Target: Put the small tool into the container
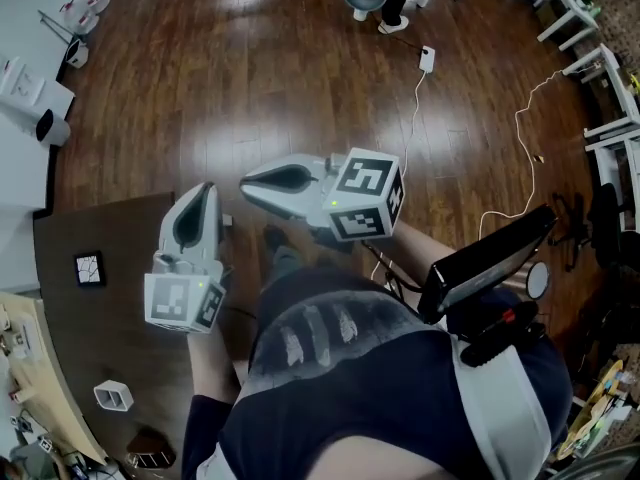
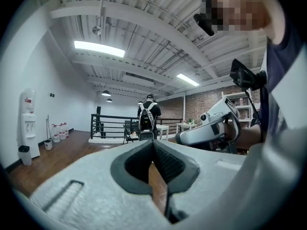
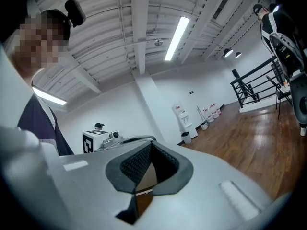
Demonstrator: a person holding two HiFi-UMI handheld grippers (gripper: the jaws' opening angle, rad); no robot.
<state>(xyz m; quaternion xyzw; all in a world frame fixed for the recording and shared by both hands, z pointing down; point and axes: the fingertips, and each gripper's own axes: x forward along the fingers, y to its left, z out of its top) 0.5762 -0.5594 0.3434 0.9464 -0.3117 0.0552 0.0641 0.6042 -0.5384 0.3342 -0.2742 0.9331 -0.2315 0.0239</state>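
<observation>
The dark table (image 1: pixel 110 328) is sitting at the person's left, and both grippers are pointing away from it. The left gripper (image 1: pixel 205 193) and the right gripper (image 1: pixel 246 181) are keeping their jaws together on nothing. The white container (image 1: pixel 113 395) is resting on the table. The small tool is perhaps the black square piece (image 1: pixel 89 268); I cannot tell. Coming down with the jaws closed is risking pushing either one away.

The person's torso (image 1: pixel 400 398) hides the near right part of the dark worktop (image 1: pixel 90 348). Nearer the person than the white container (image 1: pixel 113 395), a brown object (image 1: pixel 152 449), perhaps a box, is too small to identify.
</observation>
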